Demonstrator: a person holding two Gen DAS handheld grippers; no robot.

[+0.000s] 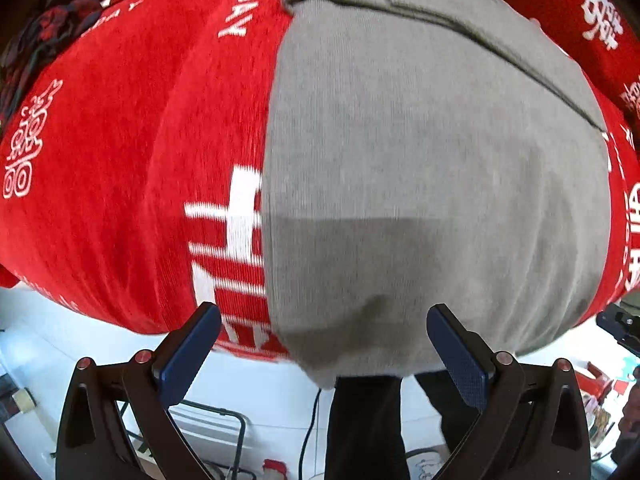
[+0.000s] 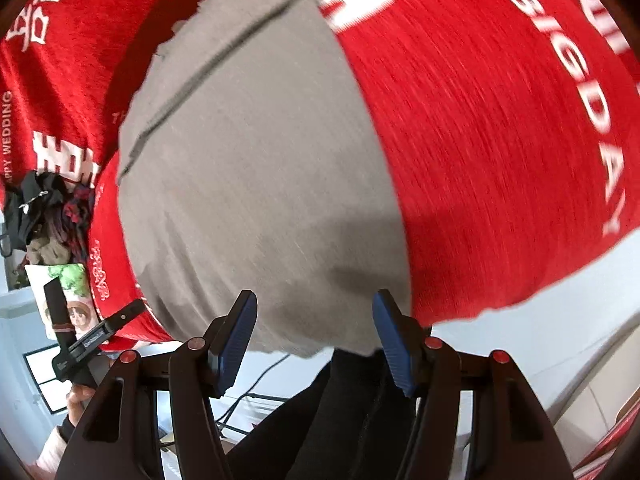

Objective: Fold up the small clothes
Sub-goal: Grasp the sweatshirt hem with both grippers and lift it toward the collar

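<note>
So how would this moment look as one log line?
left hand-held gripper: open | right hand-held gripper: open | grey garment: flat on red cloth, ungripped

both wrists close above garment [image 1: 420, 160]

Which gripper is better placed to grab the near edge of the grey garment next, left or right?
Slight edge to the left. The left gripper stands open astride the grey garment hem near its corner on the red cloth. The right gripper is open over the hem too, but narrower.

A plain grey garment [image 1: 420, 152] lies on a red cloth [image 1: 120, 140] patterned with white characters and lettering.
</note>
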